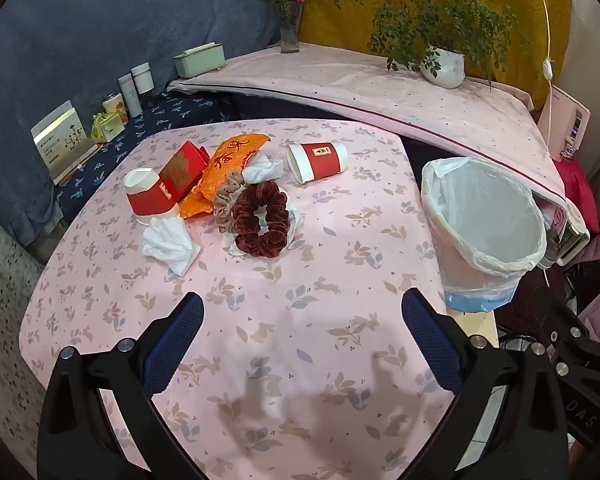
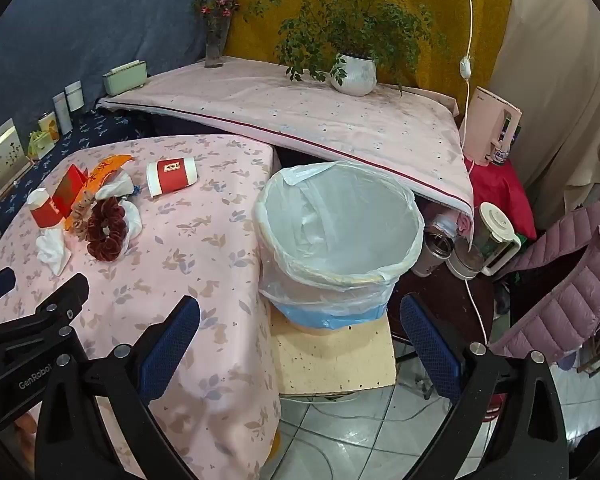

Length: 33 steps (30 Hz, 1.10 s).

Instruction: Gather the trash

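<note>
Trash lies on the far half of the pink table [image 1: 284, 320]: an upturned red paper cup [image 1: 147, 196], a crumpled white tissue [image 1: 170, 245], a red box [image 1: 182, 174], an orange wrapper [image 1: 224, 168], another tissue [image 1: 262, 170] and a second red cup [image 1: 318, 160] on its side. A maroon scrunchie [image 1: 262, 224] and a beige one [image 1: 226, 200] sit among them. The lined bin [image 2: 340, 228] stands off the table's right edge. My left gripper [image 1: 302, 312] hovers open over the near table. My right gripper [image 2: 300, 320] is open in front of the bin, holding nothing.
A raised pink-covered shelf [image 1: 380, 92] behind holds a potted plant [image 1: 444, 66], a flower vase [image 1: 290, 28] and a green box [image 1: 199, 60]. Bottles and cards line the left ledge. The bin rests on a pale stool [image 2: 334, 360]. A blender [image 2: 488, 240] and a purple jacket [image 2: 572, 264] crowd the right.
</note>
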{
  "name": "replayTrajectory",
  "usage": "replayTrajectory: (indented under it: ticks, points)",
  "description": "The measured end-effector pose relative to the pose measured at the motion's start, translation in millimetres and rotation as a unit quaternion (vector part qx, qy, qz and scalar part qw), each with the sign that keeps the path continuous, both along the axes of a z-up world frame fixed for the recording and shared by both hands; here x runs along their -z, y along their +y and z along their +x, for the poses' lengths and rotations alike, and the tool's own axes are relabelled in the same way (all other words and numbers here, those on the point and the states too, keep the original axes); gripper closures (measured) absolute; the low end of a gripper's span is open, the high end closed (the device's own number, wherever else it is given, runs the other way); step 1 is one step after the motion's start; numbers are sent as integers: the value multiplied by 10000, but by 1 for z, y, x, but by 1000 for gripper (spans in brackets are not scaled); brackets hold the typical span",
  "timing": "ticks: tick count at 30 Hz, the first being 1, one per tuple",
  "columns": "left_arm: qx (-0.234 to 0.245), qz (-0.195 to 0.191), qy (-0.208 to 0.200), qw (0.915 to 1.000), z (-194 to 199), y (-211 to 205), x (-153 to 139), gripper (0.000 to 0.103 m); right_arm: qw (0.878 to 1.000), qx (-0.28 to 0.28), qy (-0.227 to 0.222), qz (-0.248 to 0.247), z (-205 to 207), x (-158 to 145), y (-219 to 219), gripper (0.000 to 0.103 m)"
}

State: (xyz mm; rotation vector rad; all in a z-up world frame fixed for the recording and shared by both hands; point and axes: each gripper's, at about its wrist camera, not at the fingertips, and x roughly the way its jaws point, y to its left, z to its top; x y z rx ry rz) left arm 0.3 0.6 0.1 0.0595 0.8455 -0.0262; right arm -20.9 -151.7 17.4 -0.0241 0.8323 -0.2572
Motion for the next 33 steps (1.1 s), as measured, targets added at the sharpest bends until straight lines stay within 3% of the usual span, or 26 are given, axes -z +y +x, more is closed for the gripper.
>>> replayTrajectory:
  ticks: [33]
  points:
    - [-28, -22, -78, 10000, -2, 10, -8, 8, 10000, -53, -77, -4, -1, -7, 5, 7]
